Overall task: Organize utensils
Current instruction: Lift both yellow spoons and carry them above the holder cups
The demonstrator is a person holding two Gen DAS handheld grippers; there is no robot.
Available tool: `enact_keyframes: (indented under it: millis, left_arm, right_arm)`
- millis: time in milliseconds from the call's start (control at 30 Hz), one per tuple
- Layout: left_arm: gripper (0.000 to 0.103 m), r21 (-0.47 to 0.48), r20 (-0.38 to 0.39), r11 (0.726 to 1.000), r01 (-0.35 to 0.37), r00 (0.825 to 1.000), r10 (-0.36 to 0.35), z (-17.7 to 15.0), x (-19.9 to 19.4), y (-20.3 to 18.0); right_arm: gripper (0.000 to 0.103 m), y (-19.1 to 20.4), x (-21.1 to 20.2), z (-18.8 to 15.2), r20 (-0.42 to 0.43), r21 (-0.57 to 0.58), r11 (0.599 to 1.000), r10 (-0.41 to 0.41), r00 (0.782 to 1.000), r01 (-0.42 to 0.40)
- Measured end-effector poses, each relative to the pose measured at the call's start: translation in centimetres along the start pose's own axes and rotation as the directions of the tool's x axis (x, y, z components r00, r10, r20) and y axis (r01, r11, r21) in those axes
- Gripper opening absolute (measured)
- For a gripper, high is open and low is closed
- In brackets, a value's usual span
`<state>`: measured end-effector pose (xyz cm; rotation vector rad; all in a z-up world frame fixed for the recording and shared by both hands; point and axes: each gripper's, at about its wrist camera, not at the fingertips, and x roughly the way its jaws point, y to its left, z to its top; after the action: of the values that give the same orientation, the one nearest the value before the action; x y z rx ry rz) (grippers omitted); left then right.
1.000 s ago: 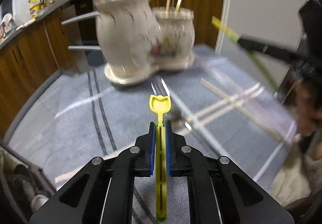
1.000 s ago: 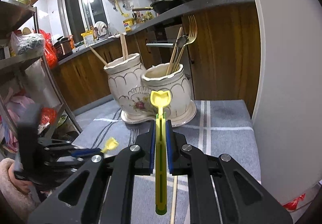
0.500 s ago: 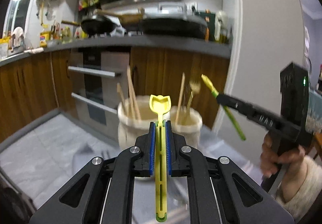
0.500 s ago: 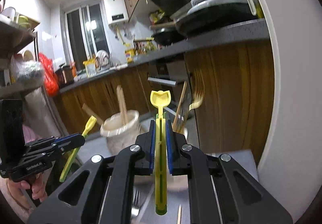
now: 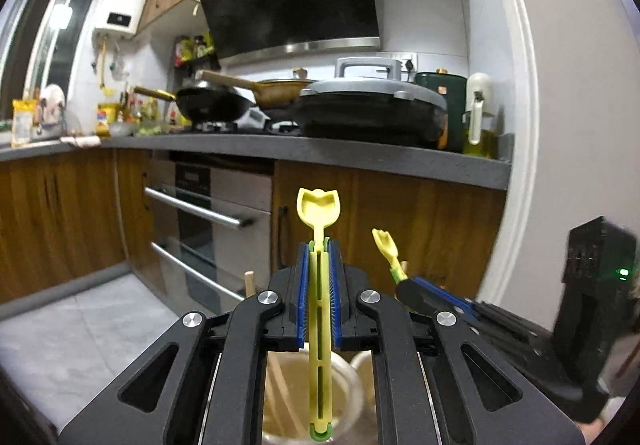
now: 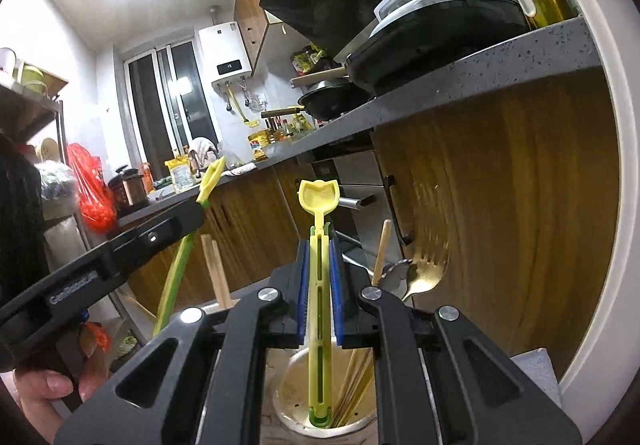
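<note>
My left gripper (image 5: 319, 249) is shut on a yellow-green plastic spoon (image 5: 318, 205) whose tulip-shaped head sticks out ahead of the pads. Beneath it lies the mouth of a cream ceramic holder (image 5: 344, 377) with wooden chopsticks (image 5: 280, 385) inside. My right gripper (image 6: 320, 245) is shut on a second yellow-green spoon (image 6: 319, 201), above another cream holder (image 6: 292, 381) that has a gold fork (image 6: 426, 273) and wooden sticks (image 6: 384, 245) in it. Each gripper shows in the other's view, the right gripper (image 5: 404, 289) and the left gripper (image 6: 192, 213), both close beside each other.
A grey kitchen counter (image 5: 360, 161) with pans and a lidded grill runs behind, over wooden cabinets and an oven (image 5: 208, 213). A white wall edge (image 6: 616, 205) stands close on the right. A hand (image 6: 44, 393) holds the left gripper's handle.
Both grippers have risen and tipped up with their spoons. The holders, a second ago in front on the grey cloth, now lie beneath the fingers, and the table has dropped out of view.
</note>
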<state>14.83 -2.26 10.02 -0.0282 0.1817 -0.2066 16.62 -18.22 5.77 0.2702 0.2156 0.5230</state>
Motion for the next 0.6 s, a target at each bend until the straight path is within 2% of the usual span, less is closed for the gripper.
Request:
enact_keyframes:
  millis: [100,233,600]
  left_arm:
    - [0.01,0.038,0.059,0.997,-0.062,0.996,0.06,-0.9,0.5,-0.3]
    - [0.01,0.1,0.127,0.99,-0.103,0.988,0.09,-1.6,0.1,-1.1]
    - [0.01,0.049,0.109,0.994,-0.098,0.99,0.092,-2.5,-0.4,0.2]
  right_arm:
    - [0.01,0.2,0.5,-0.8,-0.004,-0.014,0.999,-0.039,0.999,0.039]
    - [0.01,0.6,0.9,-1.4,-0.005,-0.062,0.996,-0.066,0.998,0.066]
    - [0.01,2.4,-0.7,-2.1,0.05,-0.17,0.983,-0.068,0.996,0.075]
